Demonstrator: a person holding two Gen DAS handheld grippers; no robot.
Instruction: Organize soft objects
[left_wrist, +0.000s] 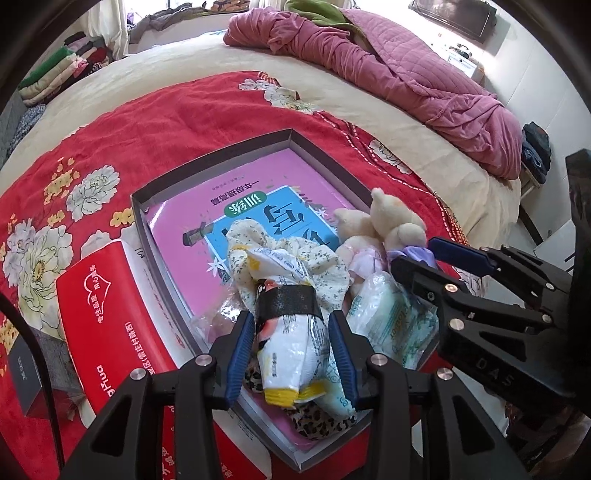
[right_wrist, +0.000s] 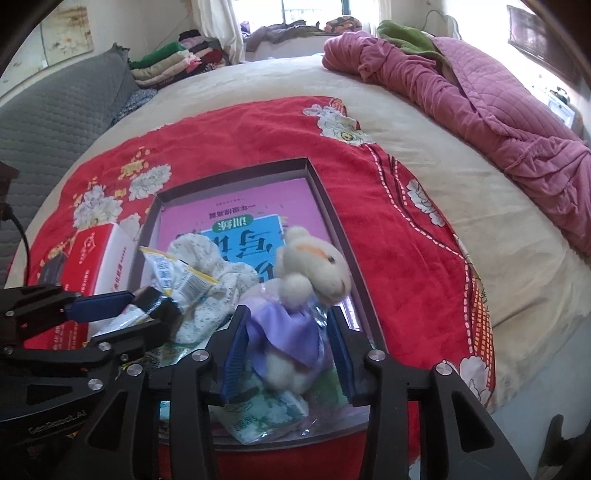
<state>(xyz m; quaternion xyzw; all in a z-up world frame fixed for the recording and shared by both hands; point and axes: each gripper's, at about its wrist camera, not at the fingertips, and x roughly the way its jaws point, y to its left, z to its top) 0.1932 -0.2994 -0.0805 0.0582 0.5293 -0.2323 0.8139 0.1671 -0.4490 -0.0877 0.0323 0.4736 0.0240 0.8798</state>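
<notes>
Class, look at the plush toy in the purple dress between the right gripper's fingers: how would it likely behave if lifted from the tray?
The plush toy looks stuffed and fuzzy, so it is probably light and would squash under the pads. Its big head sits above the right gripper, so it may flop over. The satiny dress could slip.

A crumpled pink quilt (left_wrist: 424, 70) lies across the far side of the bed (right_wrist: 417, 122), with folded clothes (right_wrist: 173, 61) stacked by a grey sofa (right_wrist: 62, 110)

bedspread (left_wrist: 155, 122) red, white flowers | book (left_wrist: 295, 177) pink | plush toy (right_wrist: 314, 266) cream, lilac dress
</notes>
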